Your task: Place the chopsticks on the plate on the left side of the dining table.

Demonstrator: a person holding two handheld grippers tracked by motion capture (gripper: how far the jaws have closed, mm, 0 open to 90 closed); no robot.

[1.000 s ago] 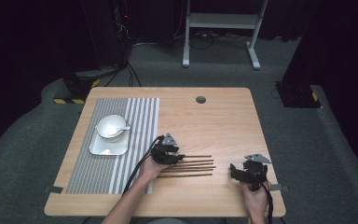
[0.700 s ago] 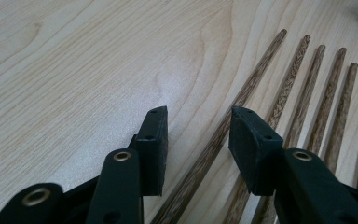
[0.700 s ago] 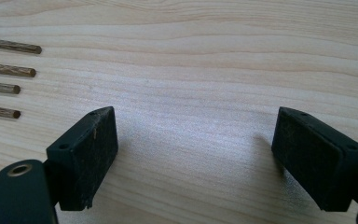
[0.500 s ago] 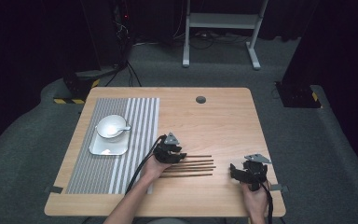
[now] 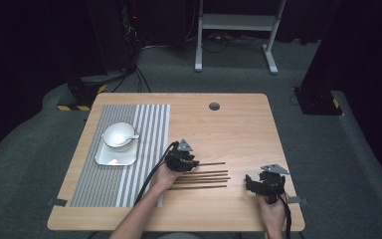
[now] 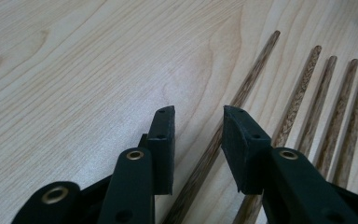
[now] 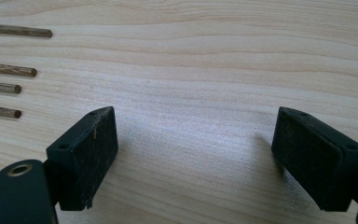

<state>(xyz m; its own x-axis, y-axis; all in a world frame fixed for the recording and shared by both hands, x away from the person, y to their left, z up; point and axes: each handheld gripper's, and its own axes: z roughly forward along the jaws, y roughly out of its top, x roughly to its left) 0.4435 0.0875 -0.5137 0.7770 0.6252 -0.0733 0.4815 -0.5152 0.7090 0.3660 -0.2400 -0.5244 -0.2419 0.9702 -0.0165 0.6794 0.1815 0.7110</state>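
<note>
Sticks [image 5: 201, 177] are laid side by side on the table [image 5: 238, 129], near its near edge, as is seen in the high view. They run left to right, and the farthest one is set a little apart from the others. The left gripper [image 5: 183, 160] is placed over their left ends. The right gripper [image 5: 258, 185] is held to the right of the sticks, apart from them. A striped mat [image 5: 144, 144] is spread on the left part of the table, and a tray [image 5: 110, 158] with a bowl [image 5: 117, 135] is set on it.

In the left gripper view, five sticks are seen, running away toward the far right. The farthest stick [image 6: 242, 93] passes under the gap between the jaws of the left gripper [image 6: 198, 121]. The jaws have just been closing, but a gap is left at each side of the stick and the pads [image 6: 164, 149] are not pressed on it.

In the right gripper view, the jaws of the right gripper [image 7: 196, 126] are spread wide, and bare wood is seen between them. The stick ends [image 7: 9, 74] are seen at the left edge, well apart from the pads [image 7: 86, 154].
</note>
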